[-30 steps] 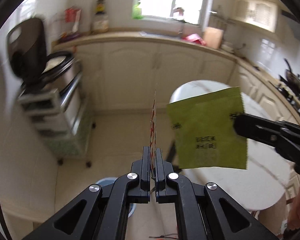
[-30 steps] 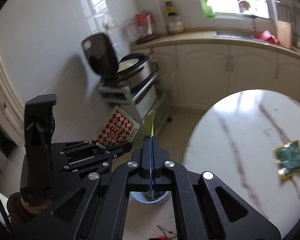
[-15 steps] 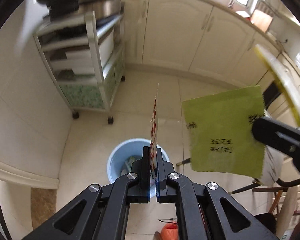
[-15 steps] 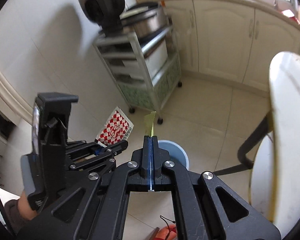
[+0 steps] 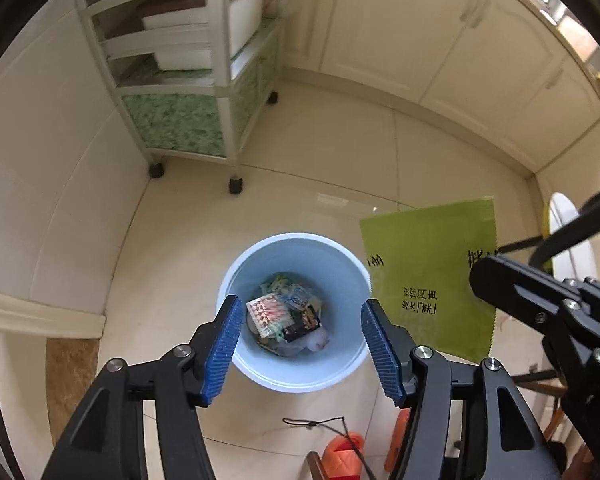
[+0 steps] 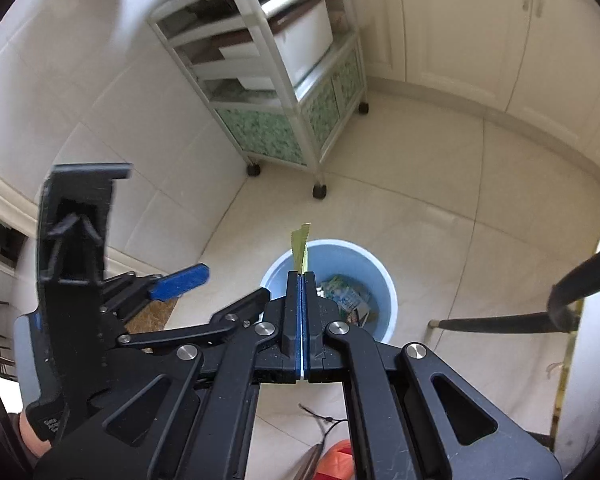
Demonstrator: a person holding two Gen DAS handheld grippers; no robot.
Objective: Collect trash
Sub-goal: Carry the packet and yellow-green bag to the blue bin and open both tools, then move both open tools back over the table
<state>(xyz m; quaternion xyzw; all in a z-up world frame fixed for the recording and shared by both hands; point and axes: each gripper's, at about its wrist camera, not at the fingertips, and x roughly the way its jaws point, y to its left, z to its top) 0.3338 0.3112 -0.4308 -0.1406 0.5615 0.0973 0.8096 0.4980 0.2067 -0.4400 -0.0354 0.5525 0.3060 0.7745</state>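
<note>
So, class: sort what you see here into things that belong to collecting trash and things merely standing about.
Job:
round pale blue plastic bin
flat green foil wrapper
red-and-white checked wrapper
left gripper
right gripper

Standing about:
white wheeled shelf cart
cream cupboard doors

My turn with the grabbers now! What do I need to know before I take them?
Left gripper: its jaws have just been opening, nothing between them, hovering over the blue bin.
Right gripper: shut on the green packet, held beside the bin's rim.
Done: the red checkered wrapper lies in the bin on top of other trash.
Left: move the green packet over the bin and open the right gripper so it likely drops in. Whether more trash waits elsewhere cannot be seen from here.
</note>
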